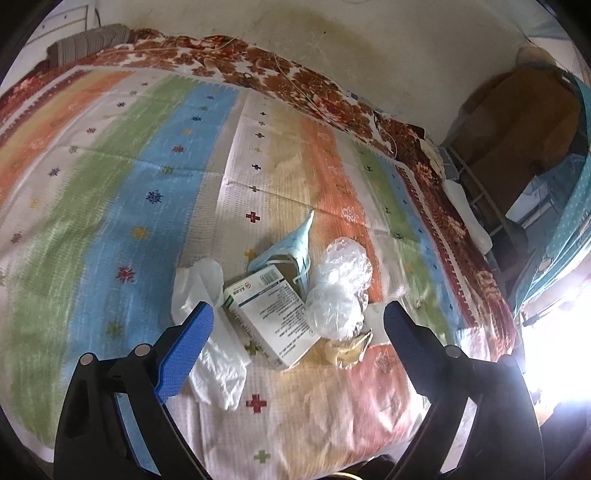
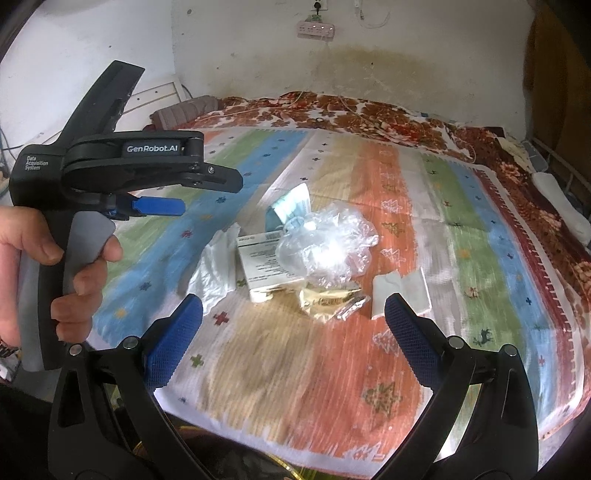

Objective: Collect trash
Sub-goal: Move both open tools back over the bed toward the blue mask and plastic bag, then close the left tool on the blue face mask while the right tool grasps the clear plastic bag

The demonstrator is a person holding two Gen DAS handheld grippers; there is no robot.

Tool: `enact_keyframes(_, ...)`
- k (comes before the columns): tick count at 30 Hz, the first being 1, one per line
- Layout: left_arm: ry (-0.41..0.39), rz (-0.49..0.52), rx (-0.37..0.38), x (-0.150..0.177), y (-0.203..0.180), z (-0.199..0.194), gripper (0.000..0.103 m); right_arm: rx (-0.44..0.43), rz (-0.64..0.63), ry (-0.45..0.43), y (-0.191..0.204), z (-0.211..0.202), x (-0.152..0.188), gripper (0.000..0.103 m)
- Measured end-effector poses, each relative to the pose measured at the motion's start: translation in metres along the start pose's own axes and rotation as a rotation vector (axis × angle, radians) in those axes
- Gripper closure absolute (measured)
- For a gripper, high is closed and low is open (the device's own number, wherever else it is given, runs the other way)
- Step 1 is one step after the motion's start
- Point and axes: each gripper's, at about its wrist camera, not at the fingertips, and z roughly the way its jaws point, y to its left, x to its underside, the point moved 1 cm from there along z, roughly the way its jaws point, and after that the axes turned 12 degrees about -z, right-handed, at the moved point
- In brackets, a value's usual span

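A pile of trash lies on the striped bedspread [image 1: 110, 192]: a white carton box [image 1: 273, 314] [image 2: 258, 266], a crumpled clear plastic bag [image 1: 340, 291] [image 2: 328, 247], a blue face mask [image 1: 291, 247] [image 2: 290, 210], a white tissue [image 1: 210, 332] [image 2: 214, 269], a gold foil wrapper [image 1: 347, 349] [image 2: 328, 302] and a folded white paper [image 2: 400, 291]. My left gripper [image 1: 299, 328] is open, hovering just over the box. My right gripper [image 2: 293, 321] is open and empty, short of the pile. The left gripper's blue finger [image 2: 159, 206] shows in the right wrist view.
The bed stands against a stained white wall [image 2: 369, 55] with a power strip [image 2: 316, 27]. A grey rolled cloth [image 1: 88, 42] lies at the far left corner. A metal bed frame [image 1: 476, 192] and a brown cupboard [image 1: 517, 122] stand to the right.
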Motion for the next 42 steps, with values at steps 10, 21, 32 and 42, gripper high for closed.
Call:
enact_keyframes(10,0.019,-0.035,0.044,-0.017,0.013,0.03,0.016,0.023,-0.018,0.04,-0.004,0.041,-0.002,0.01)
enact_keyframes(21,0.045,-0.042,0.058,-0.031,0.017,0.061,0.024,0.046,-0.021,0.021,-0.005,0.069,-0.008,0.01)
enact_keyframes(32,0.078,-0.051,0.062,-0.038,0.016,0.089,0.037,0.042,-0.034,0.035,-0.005,0.101,-0.011,0.027)
enact_keyframes(42,0.098,-0.017,0.035,-0.036,0.013,0.1,0.053,0.021,-0.026,0.05,-0.002,0.116,-0.016,0.047)
